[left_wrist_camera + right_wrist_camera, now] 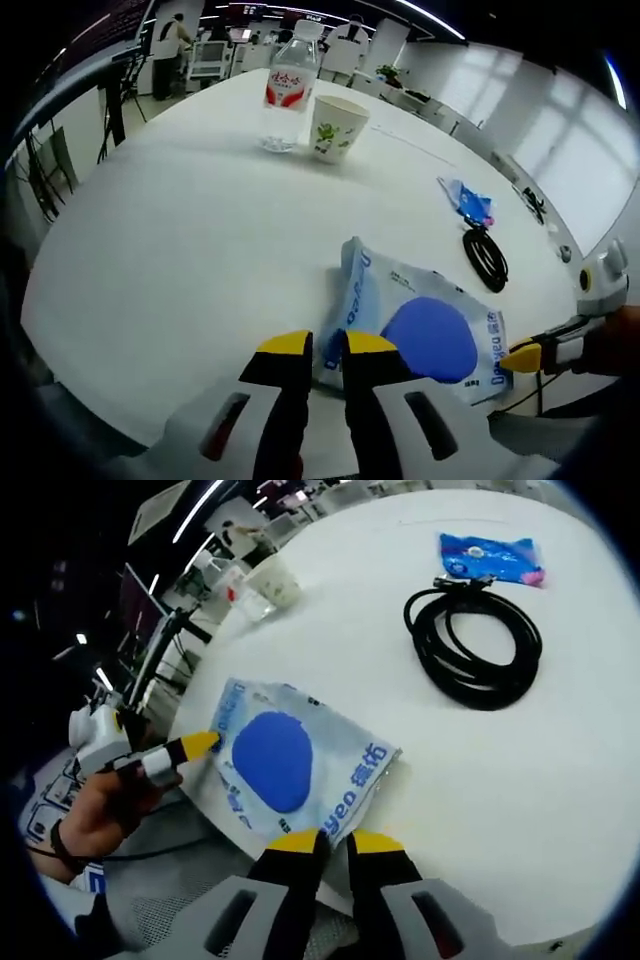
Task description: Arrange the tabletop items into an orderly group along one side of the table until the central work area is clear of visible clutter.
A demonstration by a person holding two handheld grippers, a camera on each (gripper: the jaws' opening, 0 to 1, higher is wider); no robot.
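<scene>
At the left of the left gripper view, a water bottle [291, 82] and a paper cup [337, 127] are seen standing upright just beside each other at the far side of the white table [180, 230]. Nearer and to the right, a soft blue and white plastic pack [420, 325] lies flat at the table's near edge. The left gripper [329, 348] is seen with its yellow tips drawn nearly together at one end of the pack; whether a fold of film is pinched between them cannot be told. Further right, a coiled black cable [486, 258] and a small blue packet [468, 201] lie near each other, apart from the pack.

In the right gripper view, the right gripper [327, 841] is seen with its tips likewise nearly closed at the other end of the pack [290, 765]; a grasp cannot be confirmed there either.

The pack is judged light, limp and slippery, with crinkled film that would sag if lifted by one end. A hold on both sealed edges, or a slide along the table, is judged safest. The cable [472, 645] would be floppy and is best taken across several loops
</scene>
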